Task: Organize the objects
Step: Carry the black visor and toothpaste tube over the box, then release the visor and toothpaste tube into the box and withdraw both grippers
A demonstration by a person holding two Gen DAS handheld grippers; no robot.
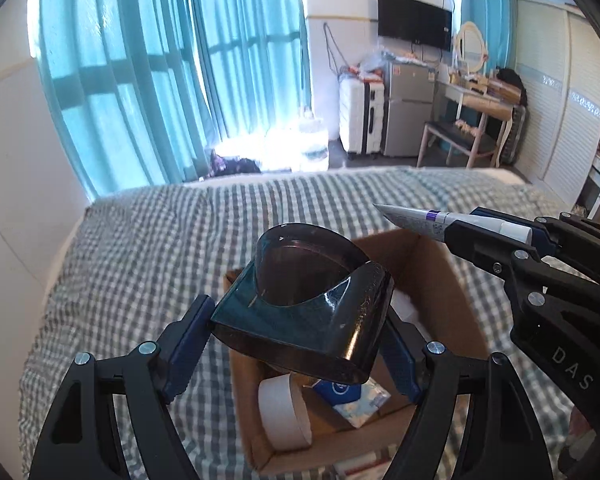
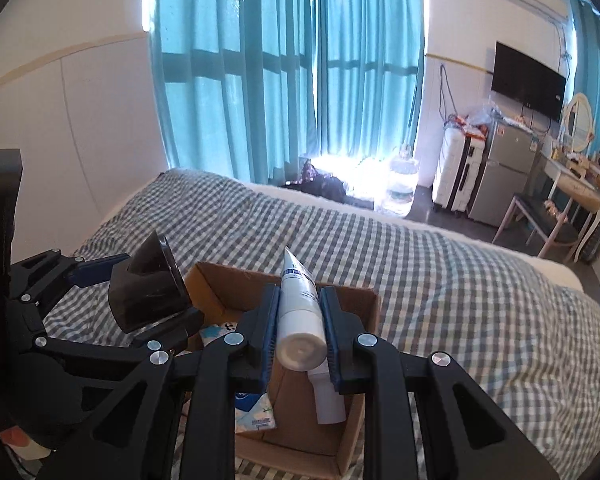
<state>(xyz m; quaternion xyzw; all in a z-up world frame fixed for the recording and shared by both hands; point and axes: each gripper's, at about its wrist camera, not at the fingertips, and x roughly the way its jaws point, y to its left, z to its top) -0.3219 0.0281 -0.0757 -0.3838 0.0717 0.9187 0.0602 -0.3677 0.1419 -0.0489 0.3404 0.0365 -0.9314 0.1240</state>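
Observation:
My left gripper (image 1: 300,322) is shut on a dark, smoky plastic cup (image 1: 308,292), its blue pads pressing both sides. It hangs over an open cardboard box (image 1: 432,264) on the bed. My right gripper (image 2: 300,296) is shut on a white tube (image 2: 300,312), cap end towards the camera, also above the box (image 2: 352,432). From the right wrist, the left gripper (image 2: 152,292) with the cup (image 2: 148,300) is at the left. From the left wrist, the right gripper (image 1: 470,224) and tube (image 1: 412,218) are at the right. Inside the box lie a white roll (image 1: 284,412), a blue packet (image 1: 340,390) and a tissue pack (image 1: 362,404).
The box rests on a bed with a grey-and-white checked cover (image 1: 140,248). A white wall runs along the bed's left side. Beyond the bed are teal curtains (image 2: 280,80), a water jug (image 2: 402,184), a white suitcase (image 1: 360,120), a small fridge (image 1: 408,108), and a chair and dressing table (image 1: 476,116).

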